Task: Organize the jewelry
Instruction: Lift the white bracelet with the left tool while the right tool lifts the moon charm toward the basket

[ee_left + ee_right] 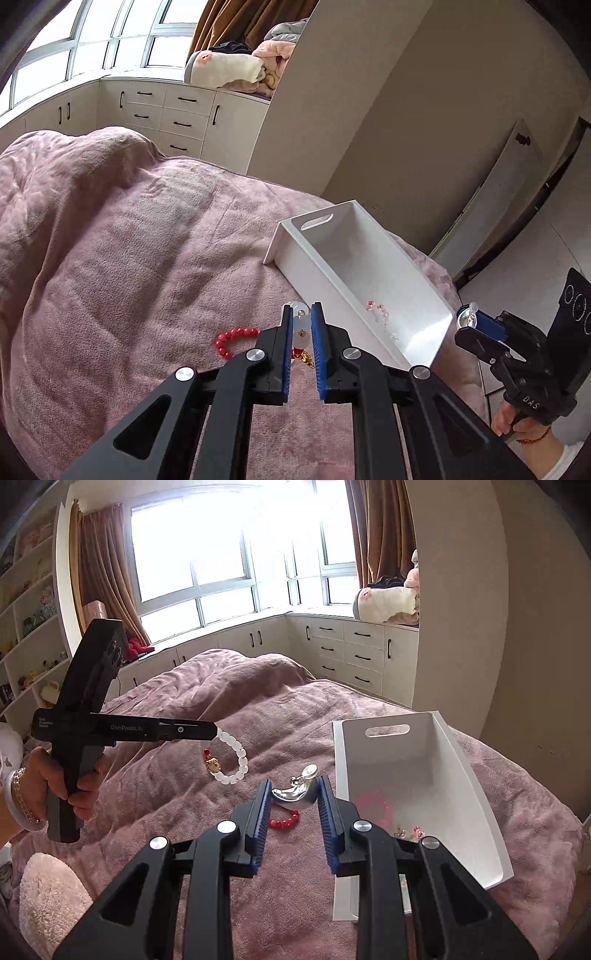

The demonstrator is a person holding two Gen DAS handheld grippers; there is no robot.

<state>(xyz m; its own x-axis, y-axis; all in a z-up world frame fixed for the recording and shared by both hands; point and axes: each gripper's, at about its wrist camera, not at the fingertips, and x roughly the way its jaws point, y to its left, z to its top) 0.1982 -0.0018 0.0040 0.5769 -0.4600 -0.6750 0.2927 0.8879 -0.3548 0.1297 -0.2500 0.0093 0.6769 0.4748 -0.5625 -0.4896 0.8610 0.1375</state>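
My left gripper (301,310) is shut on a white bead bracelet (301,328) with a gold charm, held above the pink bedspread; in the right wrist view the bracelet (236,760) hangs from its tips. My right gripper (295,794) is shut on a shiny silver bangle (297,795), just left of the white box (461,775); it also shows in the left wrist view (467,319). A red bead bracelet (231,338) lies on the bedspread, also seen in the right wrist view (284,821). Small pink jewelry (380,312) lies inside the box (332,280).
The pink bedspread (129,258) is rumpled and rises at the back. White drawers (343,653) and a window seat with a plush toy (384,602) stand beyond the bed. A fluffy cushion (48,897) lies at the bed's near left.
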